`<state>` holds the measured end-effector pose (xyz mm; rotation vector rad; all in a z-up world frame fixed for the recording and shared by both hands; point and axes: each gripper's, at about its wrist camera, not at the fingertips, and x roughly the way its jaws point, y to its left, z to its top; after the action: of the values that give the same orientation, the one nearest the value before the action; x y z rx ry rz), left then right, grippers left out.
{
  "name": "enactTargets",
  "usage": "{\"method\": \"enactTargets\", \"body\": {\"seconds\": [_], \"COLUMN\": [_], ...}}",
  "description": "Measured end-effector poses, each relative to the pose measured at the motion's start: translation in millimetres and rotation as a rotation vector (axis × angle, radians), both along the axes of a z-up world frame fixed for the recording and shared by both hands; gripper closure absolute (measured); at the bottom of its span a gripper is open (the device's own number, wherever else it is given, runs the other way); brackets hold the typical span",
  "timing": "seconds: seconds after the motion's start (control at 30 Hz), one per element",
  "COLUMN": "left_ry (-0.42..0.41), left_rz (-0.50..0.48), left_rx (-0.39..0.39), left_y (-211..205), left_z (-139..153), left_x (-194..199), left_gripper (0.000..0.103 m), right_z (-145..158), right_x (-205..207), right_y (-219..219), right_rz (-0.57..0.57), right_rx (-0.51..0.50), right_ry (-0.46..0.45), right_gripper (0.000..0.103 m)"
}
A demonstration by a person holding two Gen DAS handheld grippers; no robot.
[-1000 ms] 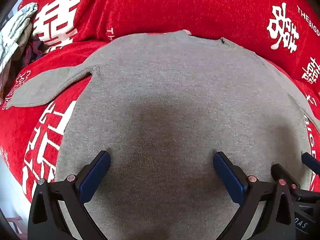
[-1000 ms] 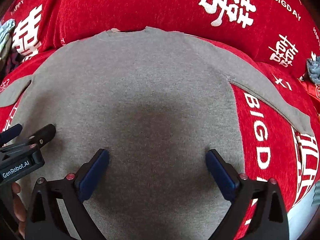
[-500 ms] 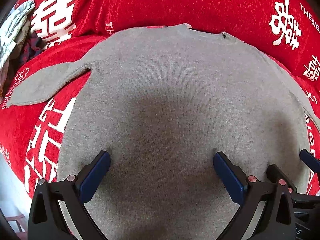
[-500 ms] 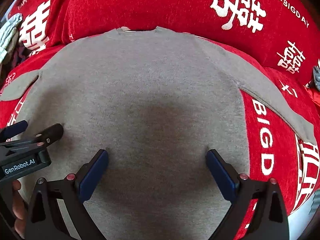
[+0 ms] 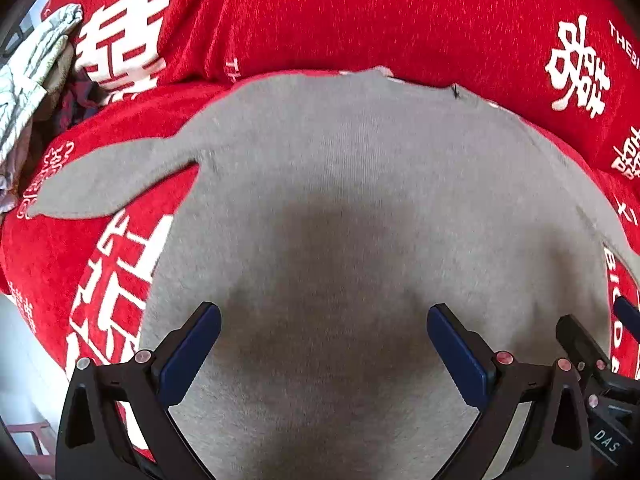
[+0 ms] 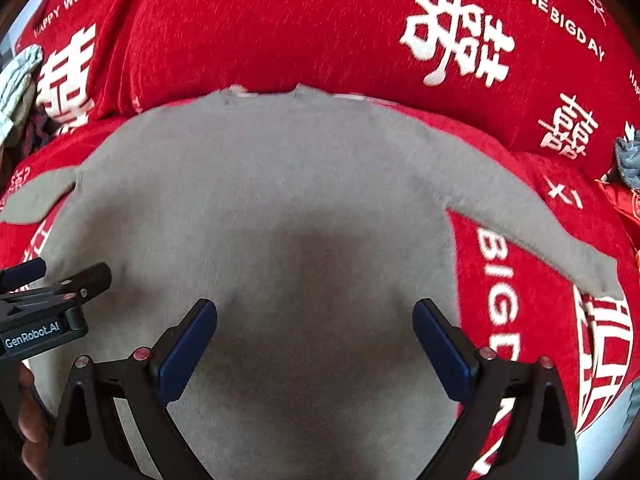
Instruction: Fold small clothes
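Note:
A small grey long-sleeved sweater [image 5: 340, 184] lies flat, back up, on a red cloth, neckline away from me; it also shows in the right wrist view [image 6: 280, 200]. Its left sleeve [image 5: 112, 176] and right sleeve [image 6: 540, 224] are spread out to the sides. My left gripper [image 5: 324, 340] is open and empty, hovering over the lower left part of the body. My right gripper [image 6: 316, 336] is open and empty over the lower right part. Each gripper shows at the edge of the other's view.
The red cloth [image 6: 320, 32] with white characters and lettering covers the surface and a raised back. A pile of pale and dark clothes [image 5: 36, 80] lies at the far left. A grey-blue cloth [image 6: 628, 160] lies at the far right.
Both grippers have drawn back slightly toward the sweater's hem, so the sweater sits a little lower in both views. Jaws stay open.

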<state>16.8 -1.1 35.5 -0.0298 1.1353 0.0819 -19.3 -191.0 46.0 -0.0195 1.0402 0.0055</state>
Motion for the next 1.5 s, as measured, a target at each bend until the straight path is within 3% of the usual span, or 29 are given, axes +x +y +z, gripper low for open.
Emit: {"method": "enactTargets", "body": {"seconds": [0.2,0.57,1.2,1.5], "left_ry": [-0.009,-0.042,-0.039,-0.022], "left_rz": [-0.010,-0.077,-0.271,-0.342], "left_rx": [0.013,0.041,0.103,0.124], "left_y": [-19.2,-89.8,-226.3,-279.7], "left_z": [13.9,29.2,25.4,9.0], "left_x": [14.1,35.5,59.2,72.3], "left_gripper": [0.000,0.000,0.000,0.000], "right_z": [18.8,21.2,11.9,-20.3], "right_x": [12.9,11.3,-7.1,-30.1], "right_y": [-18.3,-81.3,-260.6,-347.8], "right_rz": [-0.033,-0.142,-0.457,-0.638], "right_rx": [-0.002,-0.001,0.017,0.043], "right_ry": [-0.048,-0.101,-0.080,-0.029], "right_gripper": [0.004,0.004,0.004,0.004]}}
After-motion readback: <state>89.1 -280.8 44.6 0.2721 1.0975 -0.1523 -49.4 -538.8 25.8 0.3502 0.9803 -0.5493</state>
